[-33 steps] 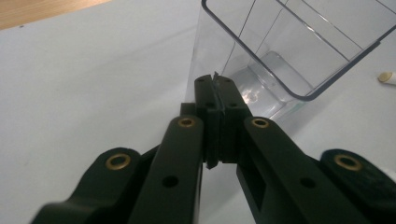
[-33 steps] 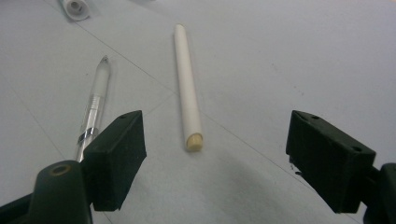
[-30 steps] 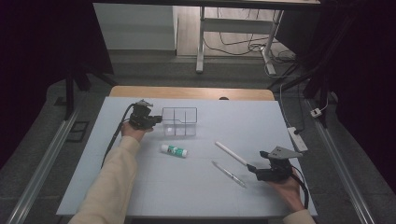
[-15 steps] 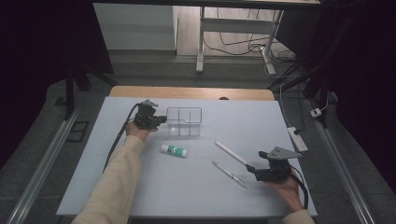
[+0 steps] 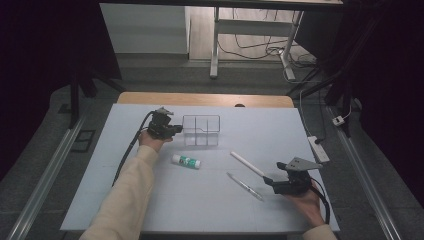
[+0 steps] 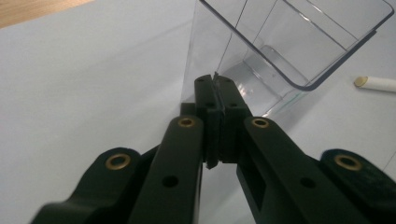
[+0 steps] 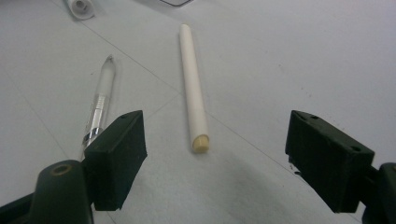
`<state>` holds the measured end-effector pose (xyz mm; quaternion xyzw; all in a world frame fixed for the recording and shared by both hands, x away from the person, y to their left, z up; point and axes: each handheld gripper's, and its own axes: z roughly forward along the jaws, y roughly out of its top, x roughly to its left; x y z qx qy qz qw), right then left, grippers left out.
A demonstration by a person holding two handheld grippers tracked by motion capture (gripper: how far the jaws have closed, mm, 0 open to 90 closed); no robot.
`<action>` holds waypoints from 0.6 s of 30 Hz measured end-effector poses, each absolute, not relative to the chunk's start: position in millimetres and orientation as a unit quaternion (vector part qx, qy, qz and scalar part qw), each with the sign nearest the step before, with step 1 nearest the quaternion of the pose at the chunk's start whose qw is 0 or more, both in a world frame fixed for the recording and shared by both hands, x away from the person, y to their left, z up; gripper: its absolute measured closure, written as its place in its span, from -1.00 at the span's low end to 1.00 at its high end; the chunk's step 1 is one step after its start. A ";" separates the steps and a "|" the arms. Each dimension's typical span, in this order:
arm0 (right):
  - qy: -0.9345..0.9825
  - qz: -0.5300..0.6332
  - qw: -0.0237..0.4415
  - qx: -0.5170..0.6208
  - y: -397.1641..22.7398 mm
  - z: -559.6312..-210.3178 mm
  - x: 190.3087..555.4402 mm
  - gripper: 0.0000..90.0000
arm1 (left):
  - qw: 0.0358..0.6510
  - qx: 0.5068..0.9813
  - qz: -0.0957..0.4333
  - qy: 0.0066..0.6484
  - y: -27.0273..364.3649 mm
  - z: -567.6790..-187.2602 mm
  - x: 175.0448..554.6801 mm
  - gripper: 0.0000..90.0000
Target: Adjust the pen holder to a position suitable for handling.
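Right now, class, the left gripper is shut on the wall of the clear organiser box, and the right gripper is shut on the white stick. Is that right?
Not quite. The left gripper is indeed shut on the wall of the clear organiser box. But the right gripper is open: the right gripper view shows its jaws standing wide apart, with the white stick lying untouched on the table between and ahead of them.

Room dark at sides in high view; table point(image 5: 210, 200) pale, lit softly from above. Bright floor patch far behind. Soft, faint shadows under things. Clear box point(image 6: 289, 51) shows small shiny glints in left gripper view. Near black jaws blurry in both gripper views. Gripper views a bit grainy.
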<state>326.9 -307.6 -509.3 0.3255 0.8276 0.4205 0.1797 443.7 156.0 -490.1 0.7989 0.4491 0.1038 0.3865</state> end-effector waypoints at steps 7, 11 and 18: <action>0.828 0.421 0.180 0.325 -307.9 -509.3 327.2 -0.56 | 0.388 0.800 0.104 0.447 149.7 -488.7 445.7 0.98; 0.828 0.420 0.180 0.325 -307.7 -509.4 327.1 -0.56 | 0.386 0.803 0.103 0.442 144.8 -488.1 446.5 0.98; 0.826 0.423 0.179 0.326 -307.9 -509.7 327.3 -0.56 | 0.388 0.804 0.104 0.438 137.7 -487.5 449.0 0.98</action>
